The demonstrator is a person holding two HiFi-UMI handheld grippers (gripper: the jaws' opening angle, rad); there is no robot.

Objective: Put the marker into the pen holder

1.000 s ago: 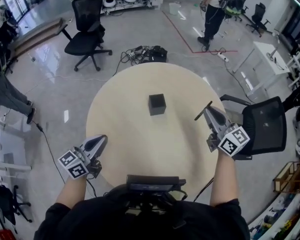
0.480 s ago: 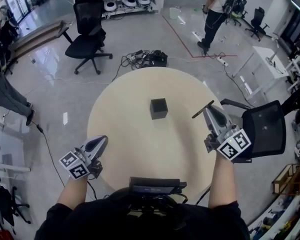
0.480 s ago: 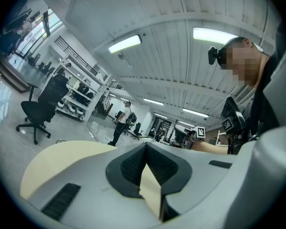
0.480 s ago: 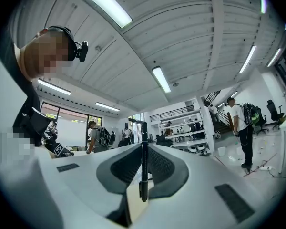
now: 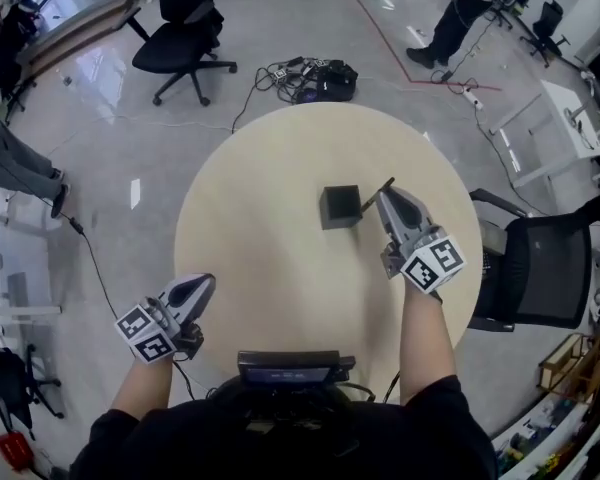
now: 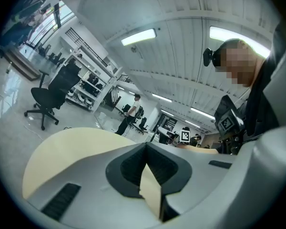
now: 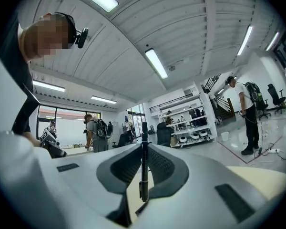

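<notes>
Right tongs [image 5: 382, 196] grip marker [image 5: 389, 183] just beside pen holder [image 5: 338, 207]

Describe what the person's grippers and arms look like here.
The left claw and right claw are light grey tapered shells with dark ribbed inner pads. Behind each sits a white cube with black square markers: left cube, right cube. The black top leaves the forearms bare.
</notes>
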